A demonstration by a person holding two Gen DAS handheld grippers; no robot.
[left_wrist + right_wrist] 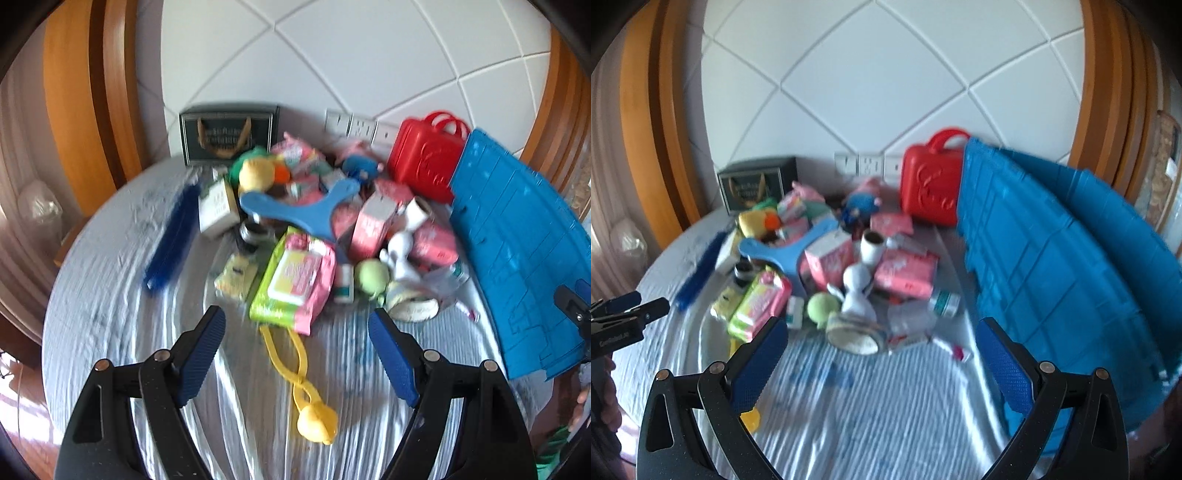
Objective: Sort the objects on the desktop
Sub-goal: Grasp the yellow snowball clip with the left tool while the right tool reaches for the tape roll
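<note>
1. Nearest the lens, the left claw [297,328] hangs with its blue-padded fingers spread wide and nothing between them, above a bench draped in a pale striped cloth [110,295].
2. The right claw [882,343] is likewise spread and empty over the same cloth; its tip shows at the right edge of the left wrist view, just as the left claw's tip shows at the left edge of the right wrist view.
3. Just beyond the left claw lies a yellow duck-shaped toy [317,422] on a yellow loop strap, alone on the cloth.
4. Past it, a green-and-pink pack of wipes [295,280] marks the near edge of the heap to be sorted, with a green ball [371,275] and a white figurine [400,251] to its right.
5. A roll of tape [853,332] lies at the near edge of the heap in the right wrist view.
6. A dark blue brush [173,236] lies apart, left of the heap.
7. Mid-heap, a blue hanger-like piece [303,210] rests across pink cartons [373,221] and a white box [216,210].
8. To the right, a large blue crate [1052,258] stands tilted at the bench's edge.
9. Farthest back, a red toy case [931,181] and a dark gift bag [227,134] stand against the white panelled wall [332,55]. Motion blur softens the smaller items.
</note>
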